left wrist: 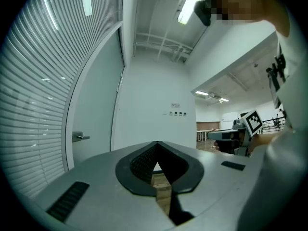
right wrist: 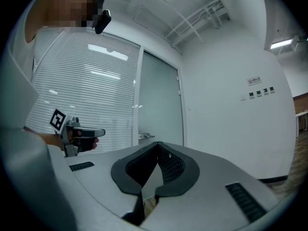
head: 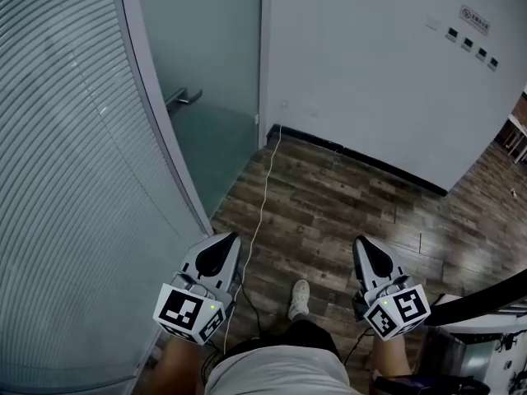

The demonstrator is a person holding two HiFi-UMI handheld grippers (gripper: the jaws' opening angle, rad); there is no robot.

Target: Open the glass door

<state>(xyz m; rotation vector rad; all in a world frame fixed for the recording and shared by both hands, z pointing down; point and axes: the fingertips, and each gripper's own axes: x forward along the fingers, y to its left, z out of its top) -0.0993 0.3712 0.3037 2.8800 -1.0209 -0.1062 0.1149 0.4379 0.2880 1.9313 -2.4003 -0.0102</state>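
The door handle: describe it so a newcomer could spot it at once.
Find the frosted glass door between the curved slatted wall and the white wall. Near its left edge is the door handle, a short grey lever, the only fitting on it.

The wooden floor [head: 346, 212] ahead lies open up to the glass door [head: 206, 39], and the way to its handle [head: 185, 99] is free. The curved wall of blinds [head: 66, 179] runs close by the left gripper [head: 227, 239]. A white wall [head: 370, 72] closes the right side. A thin cord [head: 265, 188] trails across the floor.
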